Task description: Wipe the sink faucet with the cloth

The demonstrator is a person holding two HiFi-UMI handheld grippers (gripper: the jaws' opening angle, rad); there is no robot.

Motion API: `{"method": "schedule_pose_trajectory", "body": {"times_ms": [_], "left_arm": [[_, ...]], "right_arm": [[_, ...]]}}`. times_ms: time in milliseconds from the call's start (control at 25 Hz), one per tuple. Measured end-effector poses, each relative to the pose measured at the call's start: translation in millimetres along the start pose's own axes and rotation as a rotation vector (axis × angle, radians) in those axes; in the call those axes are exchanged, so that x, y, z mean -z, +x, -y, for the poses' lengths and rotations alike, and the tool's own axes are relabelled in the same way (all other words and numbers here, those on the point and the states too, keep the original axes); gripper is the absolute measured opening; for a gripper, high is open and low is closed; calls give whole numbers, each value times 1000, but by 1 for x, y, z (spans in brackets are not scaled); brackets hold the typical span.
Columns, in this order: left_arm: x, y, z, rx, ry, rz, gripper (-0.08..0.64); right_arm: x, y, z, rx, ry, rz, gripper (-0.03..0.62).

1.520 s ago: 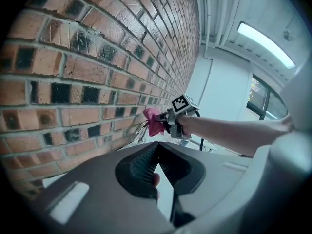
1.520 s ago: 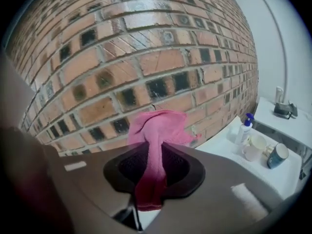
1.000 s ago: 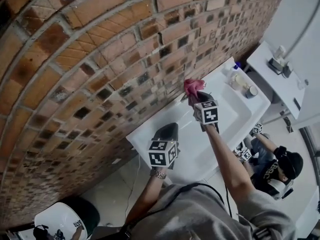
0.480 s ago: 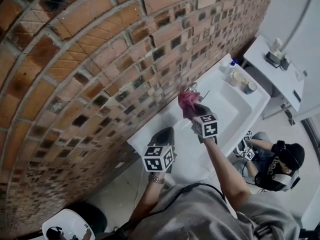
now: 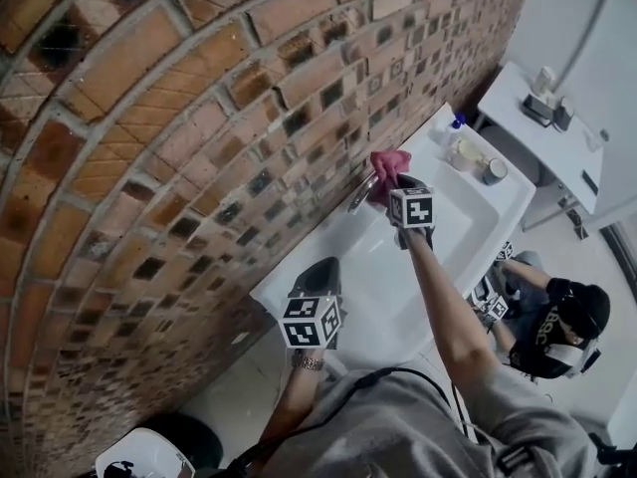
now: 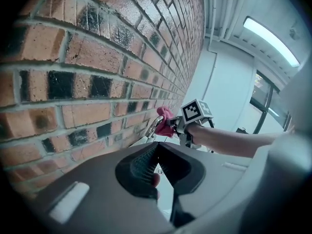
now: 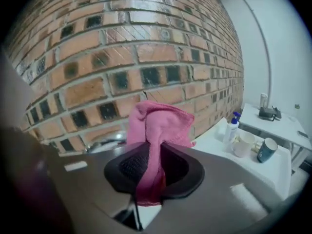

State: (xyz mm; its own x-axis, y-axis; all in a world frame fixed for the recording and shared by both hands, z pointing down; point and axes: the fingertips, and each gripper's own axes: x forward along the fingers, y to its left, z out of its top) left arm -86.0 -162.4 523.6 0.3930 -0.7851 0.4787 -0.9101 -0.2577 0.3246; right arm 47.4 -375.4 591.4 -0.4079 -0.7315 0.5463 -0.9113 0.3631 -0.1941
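Lower centre of the head view: the left gripper hangs over the near rim of the white sink. In its own view its jaws are together with nothing between them.

Centre of frame, further out: the right gripper is at the end of an outstretched arm, jaws clamped on the pink cloth. In its own view the cloth runs up between the pads and bunches above them.

The cloth lies against the right side of the chrome faucet, which stands at the back of the sink, just in front of the brick wall.

Upper right: a pump bottle and a mug stand on the sink's far end, with a white side table beyond.

Lower right: a second person sits on the floor.
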Motion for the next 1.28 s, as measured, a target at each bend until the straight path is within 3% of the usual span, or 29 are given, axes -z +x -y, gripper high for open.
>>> {"method": "schedule_pose_trajectory", "body": {"times_ms": [240,480,600,720,800,880,1080,1280], "left_arm": [[3,7,-7,-3,-15,-17,20],[2,10,-7,0,-12,-26,20],[4,10,-8,1,-17,-29,18],[5,13,-11,5,-25,-27,20],[4,16,-14,5,-29,-25,18],[6,17,-16,1,-30,-29,18],[11,12,-12,1,-27,-41,19],[12,14,-14,-1,-30,-49,18]], "right_arm": [[66,45,-7,0,-4,-151,71],[132,66,-31,-92,-97,-371,71],[121,32,-23,-47,-77,-311,72],[66,-3,-15,4,-123,-127,71],[38,-1,-14,7,-190,-81,71],[35,20,-11,13,-250,-106,72],[76,63,7,64,-364,-232,74],[139,80,8,42,-299,-360,72]]}}
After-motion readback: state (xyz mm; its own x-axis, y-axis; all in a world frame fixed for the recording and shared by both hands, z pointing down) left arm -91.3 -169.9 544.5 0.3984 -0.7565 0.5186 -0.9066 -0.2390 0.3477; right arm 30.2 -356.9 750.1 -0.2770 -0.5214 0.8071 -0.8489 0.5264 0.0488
